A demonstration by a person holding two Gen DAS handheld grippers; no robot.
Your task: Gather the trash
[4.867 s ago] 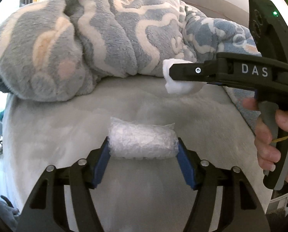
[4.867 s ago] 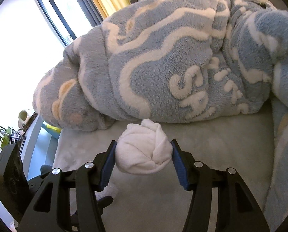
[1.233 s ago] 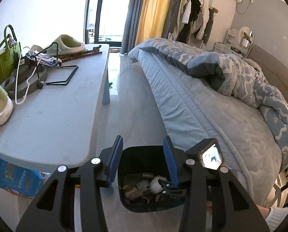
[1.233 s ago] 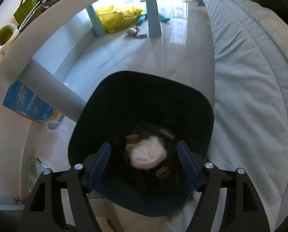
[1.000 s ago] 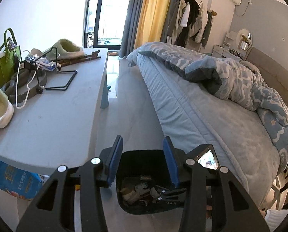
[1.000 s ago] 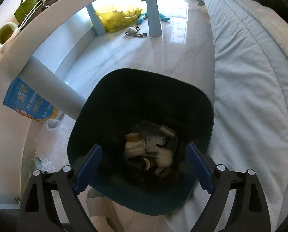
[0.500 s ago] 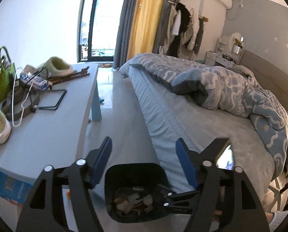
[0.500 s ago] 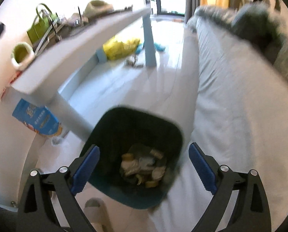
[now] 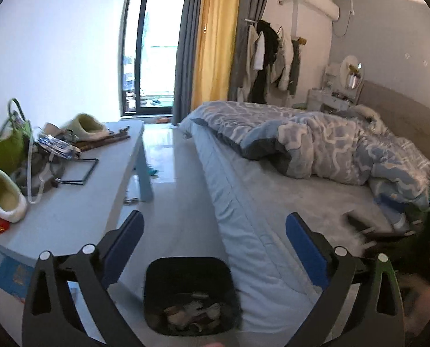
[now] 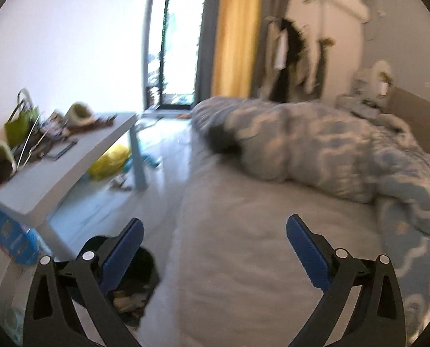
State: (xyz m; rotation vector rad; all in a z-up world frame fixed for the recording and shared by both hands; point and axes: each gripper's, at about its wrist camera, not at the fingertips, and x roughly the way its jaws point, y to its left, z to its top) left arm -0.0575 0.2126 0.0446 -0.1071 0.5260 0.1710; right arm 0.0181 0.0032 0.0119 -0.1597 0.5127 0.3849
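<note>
Trash bin [image 9: 186,271] below left gripper [image 9: 214,248], both grippers' jaws just opened wide, empty.

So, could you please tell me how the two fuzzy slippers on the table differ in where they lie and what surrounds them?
The near slipper lies at the table's close end, opening turned toward the camera, so its pale green lining shows. The far slipper lies further along the table, seen more from the side. The near slipper lies beside a white cable; the far slipper lies among clutter next to the green bag. Both are pale green and fluffy.
</note>
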